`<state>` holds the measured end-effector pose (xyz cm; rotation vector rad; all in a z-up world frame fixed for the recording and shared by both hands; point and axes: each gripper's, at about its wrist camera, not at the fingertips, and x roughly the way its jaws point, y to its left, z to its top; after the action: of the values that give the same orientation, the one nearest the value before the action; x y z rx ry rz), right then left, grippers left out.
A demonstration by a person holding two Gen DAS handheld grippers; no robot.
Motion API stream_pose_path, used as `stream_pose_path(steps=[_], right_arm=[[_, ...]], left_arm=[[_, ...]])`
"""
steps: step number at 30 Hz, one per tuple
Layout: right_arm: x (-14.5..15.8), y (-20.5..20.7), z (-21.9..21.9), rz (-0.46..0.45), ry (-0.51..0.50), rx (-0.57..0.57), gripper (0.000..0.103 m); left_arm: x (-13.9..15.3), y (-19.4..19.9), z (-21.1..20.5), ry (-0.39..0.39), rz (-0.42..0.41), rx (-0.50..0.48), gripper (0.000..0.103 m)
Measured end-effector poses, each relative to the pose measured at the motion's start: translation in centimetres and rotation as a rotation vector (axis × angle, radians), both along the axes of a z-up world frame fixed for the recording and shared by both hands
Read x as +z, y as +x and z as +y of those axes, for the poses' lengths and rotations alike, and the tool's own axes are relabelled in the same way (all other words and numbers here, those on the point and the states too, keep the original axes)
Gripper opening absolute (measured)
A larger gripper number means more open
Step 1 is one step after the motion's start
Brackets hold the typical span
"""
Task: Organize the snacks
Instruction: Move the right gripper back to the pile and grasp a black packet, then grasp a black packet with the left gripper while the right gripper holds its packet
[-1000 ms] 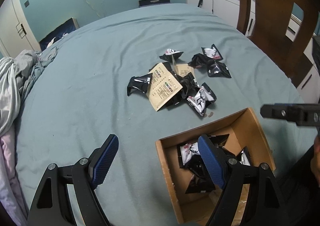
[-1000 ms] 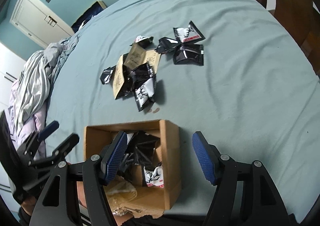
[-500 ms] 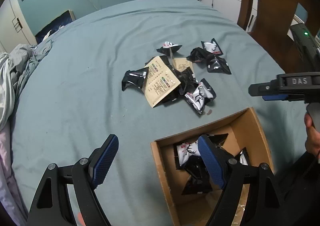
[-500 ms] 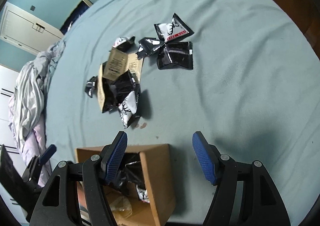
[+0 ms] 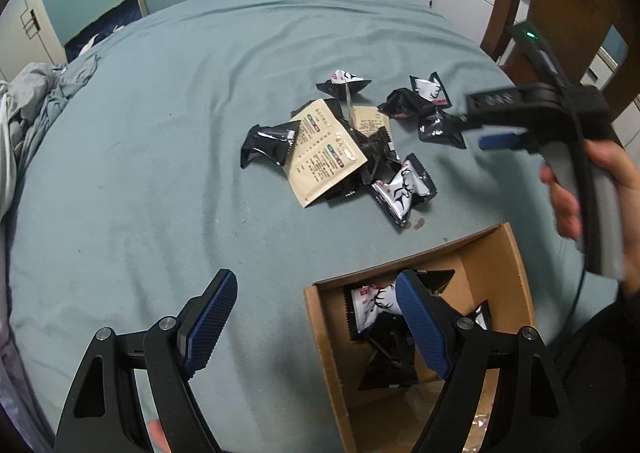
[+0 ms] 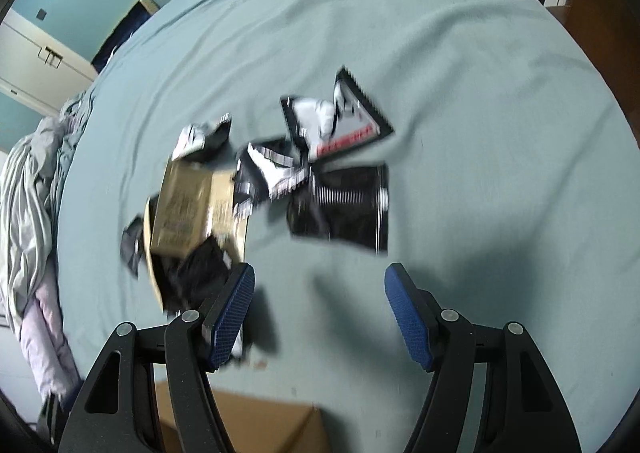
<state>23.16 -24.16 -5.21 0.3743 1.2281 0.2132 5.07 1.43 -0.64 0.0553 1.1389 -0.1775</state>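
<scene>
Snacks lie scattered on the bed [image 5: 168, 157], a wide teal sheet, in a loose heap [image 5: 344, 149] just beyond the open cardboard box [image 5: 320, 317], which already holds several black-and-white packets [image 5: 370, 309]. Largest first — the bed is soft and creased, so anything pressed into it will sink rather than slide. The box sits at the near edge with its mouth up and room left inside. In the heap, two tan sachets [image 5: 324, 153] overlap black foil packets; a pair of packets [image 6: 340, 157] sits apart on the far right side, and one deer-printed packet [image 5: 404, 189] lies nearest the box. Right hand-held gripper [image 6: 320, 317] hangs over bare sheet just short of the right-hand pair, jaws part-way apart with nothing between them; its view is blurred. Left hand-held gripper [image 5: 316, 317] hovers at the box's left wall, jaws wide and empty, one pad above the box mouth. Judgement: the step in hand is the right-hand reach for a loose packet. Best to take one lying clear of the overlap — the black packet [image 6: 340, 209] closest to the pads — coming down with the pads astride its narrow width, closing on the puffed body rather than the crimped edge, since foil is slippery. Lift straight before swinging over the box.
</scene>
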Motion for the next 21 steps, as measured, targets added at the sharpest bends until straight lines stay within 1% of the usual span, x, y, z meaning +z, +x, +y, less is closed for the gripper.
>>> stream_pose_path(steps=[5,8,13,14,15,16,17,18,21], right_arm=[[-1.4,2.5,0.6,-0.023,-0.009,-0.005,0.067],[-2.8,3.7,1.1,0.002,-0.032,-0.002,0.067],[-3.3,3.7,2.1,-0.02,-0.095,0.017,0.067],[-3.2,3.5,2.4,-0.019,-0.107,0.021,0.064],[-3.2,3.4,2.5,-0.015,-0.119,0.024,0.058],[-3.2,3.3,2.7,-0.015,-0.13,0.025,0.056],[-3.2,3.2,2.8,-0.018,-0.144,0.021,0.048],[-3.2,3.0,2.8,-0.017,-0.147,0.018,0.043],[-2.7,2.0,2.4,-0.027,-0.112,-0.003,0.04]], left_arm=[[-0.1,0.0,-0.5,-0.009,0.004,-0.017,0.082],[-0.1,0.2,-0.7,0.007,-0.003,-0.017,0.082],[0.0,0.8,-0.2,0.002,-0.018,0.01,0.082],[0.0,0.9,0.0,0.001,-0.025,0.021,0.082],[0.1,1.0,0.3,0.001,-0.034,0.035,0.082],[0.2,1.1,0.7,0.001,-0.049,0.056,0.082],[0.2,1.2,1.1,0.0,-0.06,0.077,0.082],[0.2,1.4,1.4,-0.003,-0.064,0.092,0.082],[-0.4,2.1,2.4,-0.026,-0.049,0.139,0.082]])
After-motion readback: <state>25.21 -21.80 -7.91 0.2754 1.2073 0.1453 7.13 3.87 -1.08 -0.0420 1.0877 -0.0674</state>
